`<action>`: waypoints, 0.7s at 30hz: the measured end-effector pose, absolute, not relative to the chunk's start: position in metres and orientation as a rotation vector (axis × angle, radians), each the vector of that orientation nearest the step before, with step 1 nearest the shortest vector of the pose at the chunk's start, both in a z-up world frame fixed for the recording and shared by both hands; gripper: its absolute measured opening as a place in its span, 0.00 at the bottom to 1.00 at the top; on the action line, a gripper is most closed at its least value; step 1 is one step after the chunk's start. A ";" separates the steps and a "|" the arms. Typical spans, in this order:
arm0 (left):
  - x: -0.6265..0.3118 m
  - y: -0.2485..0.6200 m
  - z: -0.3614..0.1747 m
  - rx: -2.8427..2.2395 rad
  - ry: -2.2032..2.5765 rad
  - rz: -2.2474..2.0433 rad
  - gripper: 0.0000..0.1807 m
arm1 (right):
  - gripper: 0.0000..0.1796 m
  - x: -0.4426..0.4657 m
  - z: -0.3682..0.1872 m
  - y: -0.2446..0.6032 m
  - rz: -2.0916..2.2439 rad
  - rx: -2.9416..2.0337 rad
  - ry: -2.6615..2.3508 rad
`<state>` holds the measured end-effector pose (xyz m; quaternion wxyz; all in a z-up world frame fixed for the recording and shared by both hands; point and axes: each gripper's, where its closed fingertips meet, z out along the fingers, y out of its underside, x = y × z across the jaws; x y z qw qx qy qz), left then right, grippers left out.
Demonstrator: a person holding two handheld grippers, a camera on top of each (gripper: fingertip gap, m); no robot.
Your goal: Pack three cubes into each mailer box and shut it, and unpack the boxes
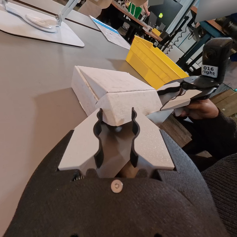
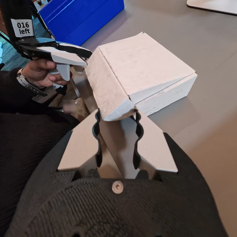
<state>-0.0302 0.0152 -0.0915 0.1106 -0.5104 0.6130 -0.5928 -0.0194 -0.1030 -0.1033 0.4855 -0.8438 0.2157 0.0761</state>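
While the white box lies on the grey surface at its near edge, lid half lowered and contents hidden, both the left claw and right claw stand open, empty, at its front flap corners. A yellow bin and a blue bin stand near; I cannot see inside them.

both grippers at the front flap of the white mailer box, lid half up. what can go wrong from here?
1. Both the left gripper and the right gripper are open at opposite front corners of the mailer box; uneven motion may twist or crease the lid's front flap.
2. The box sits at the table edge by the person; a pull could drag it off.
3. Contents are hidden, so cubes could spill.
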 end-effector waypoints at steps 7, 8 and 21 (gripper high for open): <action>-0.030 0.013 -0.088 -1.482 1.797 -1.755 0.25 | 0.31 -0.016 -0.103 -0.105 0.058 -2.108 0.532; -0.030 0.012 -0.089 -1.480 1.800 -1.755 0.25 | 0.31 -0.016 -0.104 -0.106 0.036 -2.121 0.529; -0.033 0.015 -0.086 -1.456 1.811 -1.749 0.23 | 0.28 -0.025 -0.103 -0.103 0.401 -1.968 0.691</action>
